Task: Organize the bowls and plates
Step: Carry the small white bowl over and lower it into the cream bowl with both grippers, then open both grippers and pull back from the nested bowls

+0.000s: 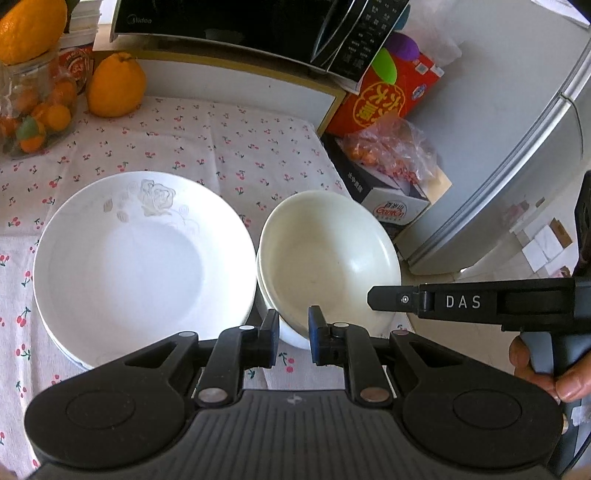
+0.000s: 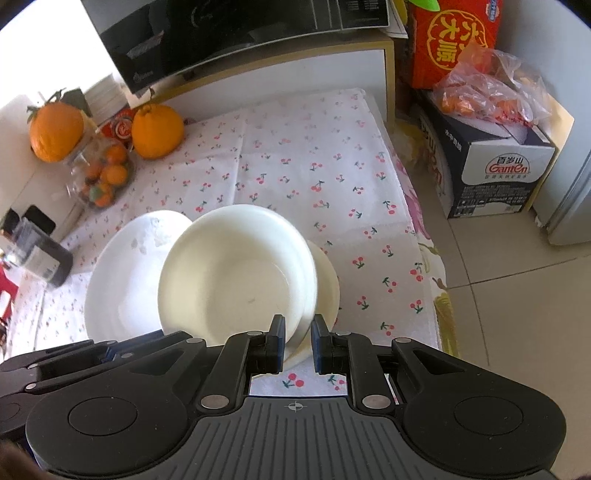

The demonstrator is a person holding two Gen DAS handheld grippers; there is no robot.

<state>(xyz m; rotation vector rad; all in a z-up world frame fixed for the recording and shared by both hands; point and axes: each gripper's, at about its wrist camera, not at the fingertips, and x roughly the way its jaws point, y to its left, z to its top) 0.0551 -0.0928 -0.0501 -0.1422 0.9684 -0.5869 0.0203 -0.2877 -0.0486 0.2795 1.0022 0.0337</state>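
- Pinching the near rim of the top bowl (image 1: 332, 251), the left gripper (image 1: 293, 334) was clenched, its jaws almost together with the rim between the pads.
- The right gripper (image 2: 298, 341) was clenched on that same bowl too, biting the rim further round, at about 4 o'clock of the bowl as seen from the left wrist.
- A hand (image 1: 546, 373) was wrapped around the right gripper's handle, at 4 o'clock in the left wrist view.
- The top bowl was cream and empty. It was tilted, with its far edge raised, over the lower bowl (image 2: 328, 284), whose rim peeked out at 3 o'clock from the right wrist.
- Both bowls were near the front of the cloth (image 1: 221, 140), which was white with small cherries.
- The plate (image 1: 140, 258) lay at 9 o'clock of the bowls, just beside them. It was white with a faint rose at its far rim, and another rim showed beneath it.
- An orange (image 1: 116, 86) sat on the cloth at 11 o'clock of the plate, with a jar (image 1: 33, 107) of small fruit at 10 o'clock.
- The microwave (image 1: 229, 22) stood at 12 o'clock, behind the cloth.
- A box (image 2: 498, 173) stood on the floor at 2 o'clock of the bowls, with a bag (image 2: 487, 92) of orange fruit on top.
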